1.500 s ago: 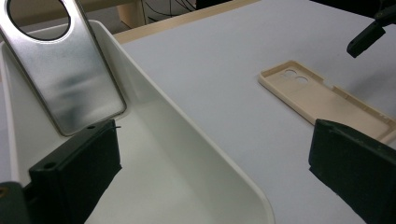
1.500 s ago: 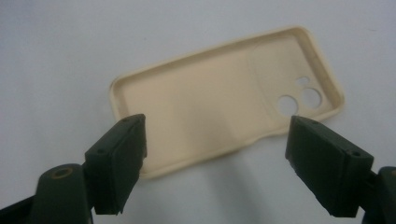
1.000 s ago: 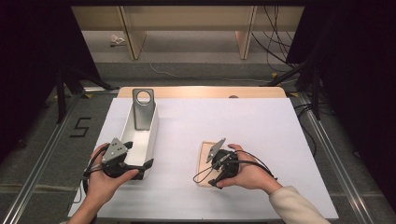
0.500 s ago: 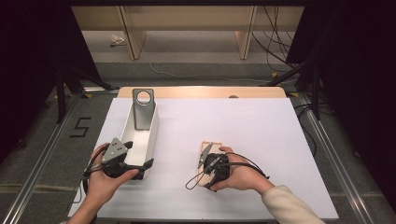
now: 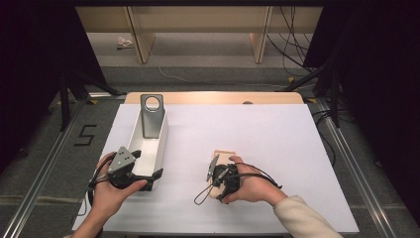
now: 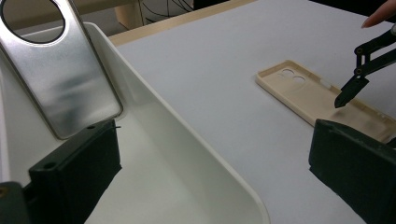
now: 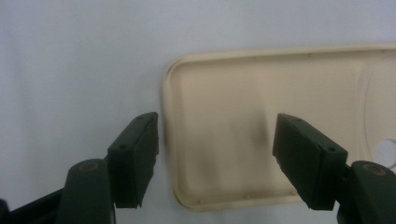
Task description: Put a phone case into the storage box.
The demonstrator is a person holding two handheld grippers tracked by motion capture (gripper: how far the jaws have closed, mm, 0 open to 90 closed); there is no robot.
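A beige phone case [image 5: 224,154] lies inside-up on the white table. My right gripper [image 5: 221,179] points down over its near end. In the right gripper view the right gripper [image 7: 217,154] is open and its jaws have just been closing: one jaw is outside the beige phone case's [image 7: 243,130] short rim, the other above its inside, neither pressing. My left gripper [image 5: 143,173] sits at the near end of a white tray [image 5: 161,144]. The left gripper [image 6: 210,154] is open astride the white tray's wall [image 6: 187,135]. A silver plate [image 6: 60,79] with a round hole leans inside the tray.
The table's wooden far edge [image 5: 213,97] lies beyond the white sheet. Metal rails [image 5: 346,153] run along both sides. Wooden shelf legs [image 5: 260,39] and cables [image 5: 292,44] stand behind. In the left gripper view the right gripper's tip [image 6: 350,88] hangs over the phone case [image 6: 299,88].
The right gripper has shifted a little leftward and tipped down over the case's near end. The left hand and the tray have stayed still.
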